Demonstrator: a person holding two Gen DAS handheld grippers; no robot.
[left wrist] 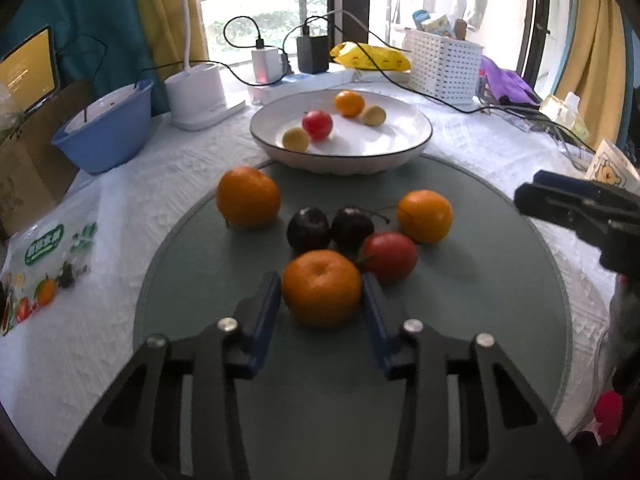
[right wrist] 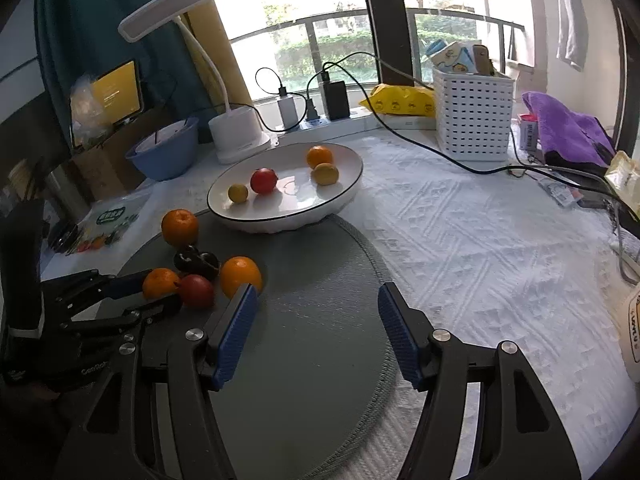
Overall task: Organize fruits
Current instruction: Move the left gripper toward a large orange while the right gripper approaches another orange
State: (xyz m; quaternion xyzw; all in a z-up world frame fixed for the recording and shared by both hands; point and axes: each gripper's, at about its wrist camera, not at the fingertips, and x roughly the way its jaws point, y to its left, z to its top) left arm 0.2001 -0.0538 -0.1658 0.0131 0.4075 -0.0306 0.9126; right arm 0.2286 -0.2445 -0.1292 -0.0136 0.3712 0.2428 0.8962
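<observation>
Currently, on the left, the left hand-held gripper [left wrist: 322,292] straddles the nearest orange [left wrist: 321,288] on a round grey mat [left wrist: 480,300], one blue pad on each side of the fruit; whether the pads already press the peel or merely sit beside it cannot be told, so its grip is uncertain. Just behind this orange lie two dark plums [left wrist: 328,228] and a red fruit [left wrist: 390,255], which sits almost against the right pad, with two more oranges farther out to either side. To do this pick well, the pads should probably close evenly across the orange's widest part and lift straight up, so the red fruit is not nudged and sent rolling. Beyond the mat stands the white bowl [left wrist: 416,140], which likely serves as the goal, already holding an orange, a red fruit and two small yellow ones. To the right, the right hand-held gripper [right wrist: 316,320] hangs released, fingers wide apart over bare mat, grasping nothing. Hidden from view are the underside of the orange and the pads' contact faces; the plum stems are hard to make out, and the counter edge is cut off.
</observation>
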